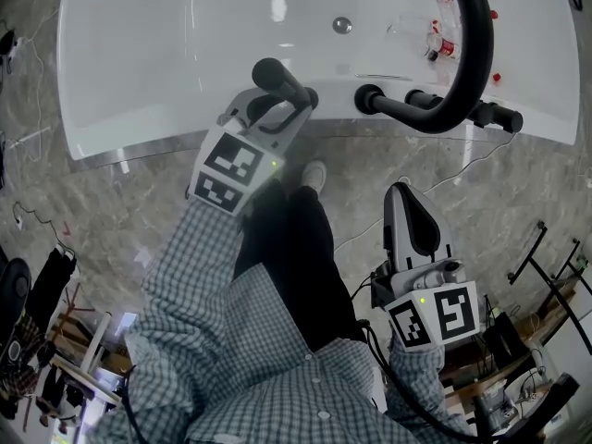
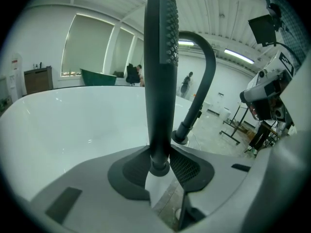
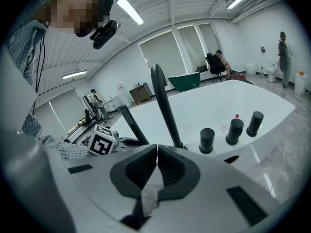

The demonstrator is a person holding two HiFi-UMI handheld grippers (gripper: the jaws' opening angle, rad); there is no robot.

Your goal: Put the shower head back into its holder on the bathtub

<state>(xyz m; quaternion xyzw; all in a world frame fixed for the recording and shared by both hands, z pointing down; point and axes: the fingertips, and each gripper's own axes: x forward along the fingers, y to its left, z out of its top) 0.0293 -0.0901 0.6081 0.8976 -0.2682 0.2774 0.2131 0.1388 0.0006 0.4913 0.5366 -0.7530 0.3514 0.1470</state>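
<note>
The black shower head [image 2: 160, 76] stands upright between my left gripper [image 2: 160, 166]'s jaws, which are shut on its handle. In the head view that left gripper [image 1: 289, 100] holds the shower head [image 1: 277, 79] over the white bathtub's [image 1: 139, 81] near rim, left of the curved black faucet spout [image 1: 472, 54]. Black knobs [image 1: 418, 100] stand along the rim by the spout; I cannot tell which one is the holder. My right gripper [image 1: 407, 197] hangs lower right over the floor, shut and empty. In the right gripper view its jaws [image 3: 156, 152] meet, with the spout [image 3: 165, 106] and knobs [image 3: 235, 130] beyond.
A drain [image 1: 342, 25] and small red-capped bottles [image 1: 442, 44] lie inside the tub. A thin cable [image 1: 435, 188] runs over the marble floor near my shoe [image 1: 314, 176]. Black metal racks [image 1: 555, 276] stand at the right, clutter at lower left.
</note>
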